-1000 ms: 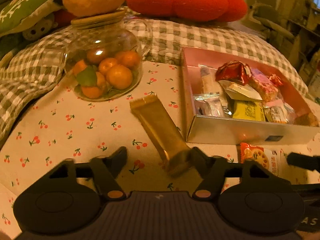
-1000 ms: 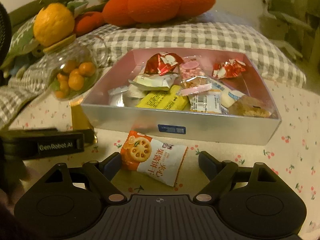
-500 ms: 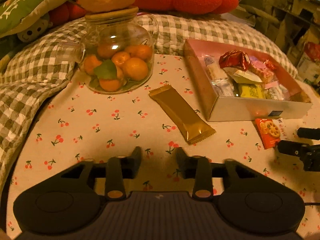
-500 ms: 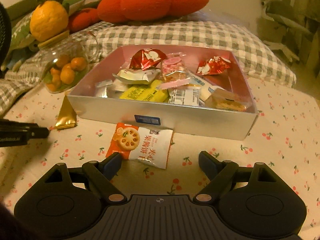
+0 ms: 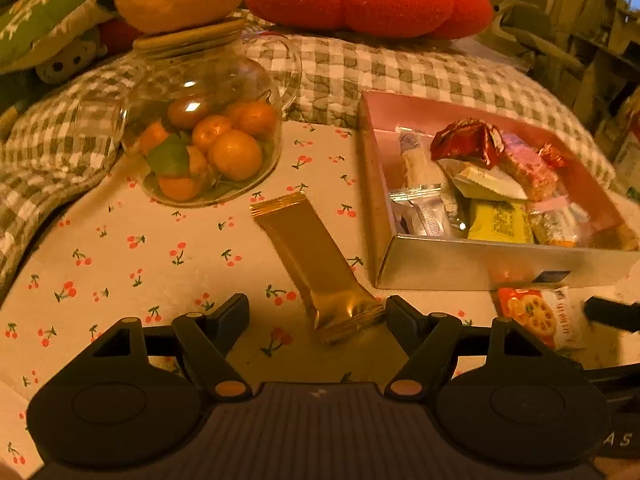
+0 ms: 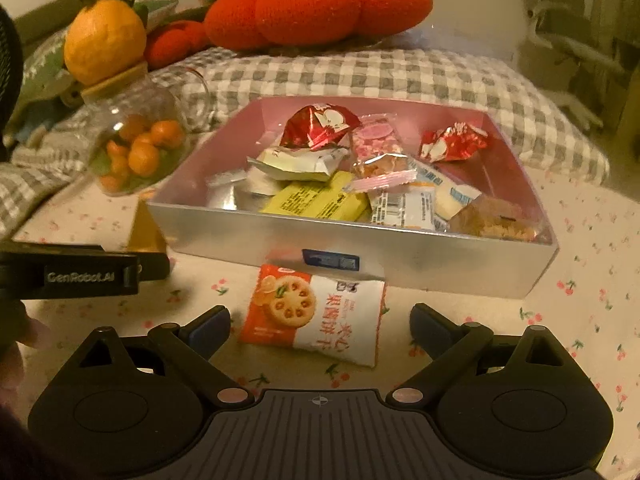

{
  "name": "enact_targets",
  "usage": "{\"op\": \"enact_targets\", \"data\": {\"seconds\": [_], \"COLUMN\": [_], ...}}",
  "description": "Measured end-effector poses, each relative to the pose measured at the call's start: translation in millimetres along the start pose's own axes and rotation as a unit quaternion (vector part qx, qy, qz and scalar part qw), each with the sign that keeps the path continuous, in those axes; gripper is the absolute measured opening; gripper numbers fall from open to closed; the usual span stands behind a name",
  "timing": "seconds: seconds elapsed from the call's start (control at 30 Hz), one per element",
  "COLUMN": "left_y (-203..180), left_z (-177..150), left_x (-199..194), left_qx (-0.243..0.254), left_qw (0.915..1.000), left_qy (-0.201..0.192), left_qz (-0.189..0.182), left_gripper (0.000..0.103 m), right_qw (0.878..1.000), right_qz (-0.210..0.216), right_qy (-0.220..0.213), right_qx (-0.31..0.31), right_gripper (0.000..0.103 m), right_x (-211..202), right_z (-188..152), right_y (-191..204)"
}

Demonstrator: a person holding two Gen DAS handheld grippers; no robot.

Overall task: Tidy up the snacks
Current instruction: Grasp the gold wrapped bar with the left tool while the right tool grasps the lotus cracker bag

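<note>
A long gold snack bar [image 5: 316,264] lies on the cherry-print cloth, left of a silver box [image 5: 480,268] with a pink inside that holds several wrapped snacks. My left gripper [image 5: 316,312] is low over the cloth with its jaws opening. The bar's near end lies between the fingers, close to the right one and apart from the left. An orange-and-white cookie packet [image 6: 316,312] lies flat in front of the box [image 6: 400,256]. My right gripper [image 6: 320,322] straddles it, its jaws opening wide, and neither pad presses on it.
A glass jar of small oranges [image 5: 208,136] stands at the back left under a big yellow fruit. Checked bedding [image 6: 380,76] and a red cushion [image 6: 320,4] lie behind the box. A left gripper finger [image 6: 80,276] reaches in beside the box's left corner.
My left gripper drew back from the gold bar with narrower jaws, then came forward again; its jaws now stand wider around the bar's end. The right jaws have widened a little around the packet.
</note>
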State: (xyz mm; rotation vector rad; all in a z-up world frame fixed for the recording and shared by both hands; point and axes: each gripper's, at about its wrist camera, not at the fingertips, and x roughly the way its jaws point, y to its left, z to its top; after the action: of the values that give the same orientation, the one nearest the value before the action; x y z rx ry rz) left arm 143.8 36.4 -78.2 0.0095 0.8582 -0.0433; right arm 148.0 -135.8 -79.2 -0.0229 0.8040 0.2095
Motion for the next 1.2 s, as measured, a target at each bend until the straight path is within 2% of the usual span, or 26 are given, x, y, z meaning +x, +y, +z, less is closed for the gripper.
{"op": "enact_targets", "data": {"seconds": [0.07,0.13,0.2,0.3,0.43,0.57,0.67,0.73,0.77,0.83,1.0,1.2], "left_y": [-3,-3,0,6,18,28,36,42,47,54,66,59], "left_z": [0,0,0,1,-2,-10,-14,-14,-13,-9,8,20], "left_x": [-1,-3,-4,-7,-13,-22,-28,-30,-30,-30,-18,0], "left_qx": [0.014,0.019,0.019,0.02,0.02,0.042,0.048,0.036,0.021,-0.017,-0.131,-0.163], "left_qw": [0.9999,0.9998,0.9998,0.9997,0.9991,0.9975,0.9964,0.9969,0.9976,0.9981,0.9902,0.9866], "left_qy": [-0.007,-0.008,-0.006,0.0,0.012,0.019,0.031,0.032,0.029,0.025,0.026,0.013], "left_qz": [-0.001,-0.006,-0.009,-0.014,-0.036,-0.054,-0.063,-0.062,-0.06,-0.054,-0.039,-0.003], "left_gripper": [0.056,0.038,0.036,0.025,0.011,0.004,0.004,0.012,0.017,0.033,0.045,0.06], "right_qw": [1.0,1.0,1.0,1.0,0.999,0.999,0.999,0.999,0.999,0.998,0.999,0.999], "right_qz": [-0.003,-0.008,-0.013,-0.006,0.01,0.017,0.02,0.021,0.022,0.023,0.026,0.024], "right_qy": [-0.002,-0.004,-0.009,-0.012,-0.008,-0.003,0.002,0.006,0.008,0.011,0.012,0.009], "right_qx": [-0.008,-0.011,-0.016,-0.025,-0.032,-0.039,-0.044,-0.048,-0.049,-0.05,-0.044,-0.045], "right_gripper": [0.098,0.096,0.085,0.07,0.065,0.064,0.064,0.064,0.064,0.064,0.064,0.064], "right_x": [0,0,-1,-3,-8,-15,-21,-24,-26,-28,-28,-27], "right_z": [-1,-2,-2,-1,-3,-8,-13,-15,-16,-17,-17,-17], "right_y": [0,0,-1,-1,-4,-5,-4,-3,-2,-3,-6,-7]}}
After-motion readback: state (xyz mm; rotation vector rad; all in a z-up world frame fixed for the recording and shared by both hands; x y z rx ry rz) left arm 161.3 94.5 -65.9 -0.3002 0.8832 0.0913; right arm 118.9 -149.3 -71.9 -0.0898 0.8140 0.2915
